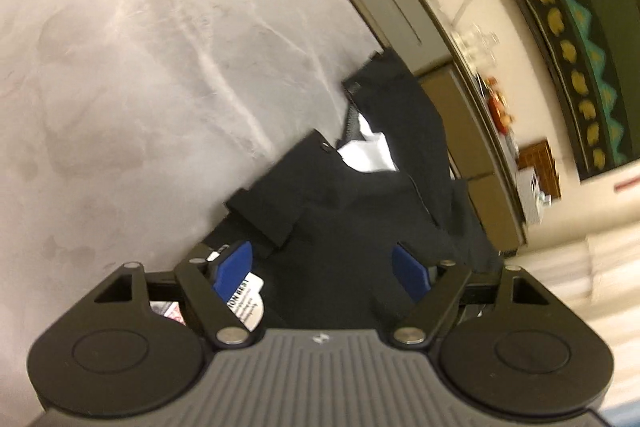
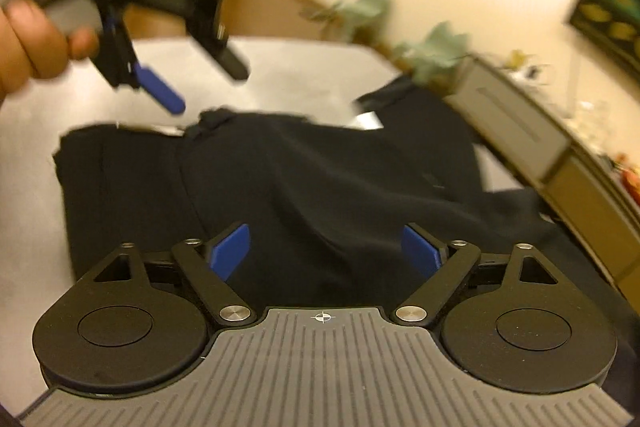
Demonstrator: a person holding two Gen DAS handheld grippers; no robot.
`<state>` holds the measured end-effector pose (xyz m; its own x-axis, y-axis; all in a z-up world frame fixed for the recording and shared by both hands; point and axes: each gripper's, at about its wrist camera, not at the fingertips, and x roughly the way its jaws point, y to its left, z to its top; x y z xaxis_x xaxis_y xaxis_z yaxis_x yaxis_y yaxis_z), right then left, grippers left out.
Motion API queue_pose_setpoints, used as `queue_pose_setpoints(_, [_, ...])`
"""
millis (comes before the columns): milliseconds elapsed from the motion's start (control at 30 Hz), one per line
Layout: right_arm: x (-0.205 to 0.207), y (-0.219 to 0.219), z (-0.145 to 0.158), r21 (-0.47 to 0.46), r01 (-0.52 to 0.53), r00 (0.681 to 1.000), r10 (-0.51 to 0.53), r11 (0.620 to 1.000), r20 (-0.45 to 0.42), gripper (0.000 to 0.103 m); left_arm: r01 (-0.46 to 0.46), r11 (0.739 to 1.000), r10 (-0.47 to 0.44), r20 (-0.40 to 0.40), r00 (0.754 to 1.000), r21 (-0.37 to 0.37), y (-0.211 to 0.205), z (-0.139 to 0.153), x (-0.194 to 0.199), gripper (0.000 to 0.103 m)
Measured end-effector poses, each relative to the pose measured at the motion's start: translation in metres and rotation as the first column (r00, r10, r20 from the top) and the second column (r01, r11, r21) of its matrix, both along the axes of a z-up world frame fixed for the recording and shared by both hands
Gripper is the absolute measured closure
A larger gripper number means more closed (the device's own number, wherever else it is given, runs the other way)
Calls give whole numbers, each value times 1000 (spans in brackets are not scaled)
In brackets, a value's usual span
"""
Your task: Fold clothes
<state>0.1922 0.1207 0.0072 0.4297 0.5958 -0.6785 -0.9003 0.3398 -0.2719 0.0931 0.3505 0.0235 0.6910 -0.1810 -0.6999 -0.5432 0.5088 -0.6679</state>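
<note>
Blurred cabinet clutter (image 2: pixel 592 115) (indistinct)

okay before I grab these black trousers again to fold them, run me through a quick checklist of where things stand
1. Left claw open, nothing pinched: ok.
2. Right claw open, nothing pinched: ok.
3. Black trousers on the grey table: ok.
4. Trousers flat and smooth: not ok, rumpled, white lining showing at the open waist.
5. All fabric on the table: cannot tell, one end reaches the far edge.
6. Sharp view for aiming: not ok, both views blurred.
</note>
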Motion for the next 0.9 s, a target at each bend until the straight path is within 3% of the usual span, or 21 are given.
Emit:
queue_pose_setpoints(33, [4,8,-5,-32,-13,1000,12,999,-23,35,-3,1000,3,-2,1000,-2,1,0,0,24])
queue_pose_setpoints(67, [8,18,-10,-77,-14,998,10,997,-60,64,-7,1000,7,-5,1000,-4,1,-1,0,23])
queue_pose_setpoints(100, [14,25,-15,-114,-4,996,-6,993,-93,103,0,1000,0,0,1000,-11,1,-1,0,23])
queue_pose_setpoints(200, [11,24,-7,-93,23,998,-29,995,-56,103,16,1000,-16,18,1000,-21,-1,1,-2,23])
queue_pose_setpoints(333, [-13,-9,38,115,78,996,-74,990,-39,103,32,999,-31,33,999,-35,-9,2,-7,19])
queue_pose_setpoints(400, [-32,-24,53,174,67,998,-62,983,-30,103,42,998,-40,37,998,-52,-15,-1,-6,18])
queue_pose_setpoints(500, [-54,-37,60,180,37,999,-35,983,-15,103,60,997,-58,32,998,-53,-23,-4,-1,15])
queue_pose_setpoints(600, [-63,-31,50,103,-9,1000,7,995,15,103,50,997,-49,25,998,-52,-27,-8,3,15])
queue_pose_setpoints(633, [-63,-26,45,81,-13,999,10,997,45,97,37,998,-36,27,999,-54,-26,-8,1,15])
queue_pose_setpoints(667, [-53,-20,39,66,-11,997,6,998,80,63,25,998,-23,29,999,-56,-24,-8,0,15])
queue_pose_setpoints(700, [-46,-12,32,49,-21,996,16,999,90,21,21,998,-19,35,999,-62,-22,-7,-1,15])
queue_pose_setpoints(733, [-39,-3,24,32,-33,995,30,999,94,11,13,998,-11,37,999,-63,-21,-6,-2,15])
queue_pose_setpoints(833, [-21,23,2,-24,-63,993,65,998,96,9,-7,998,10,33,999,-68,-15,-6,-5,15])
queue_pose_setpoints(900, [-8,44,-13,-68,-66,995,71,995,77,16,-16,998,17,23,1000,-67,-11,-7,-4,15])
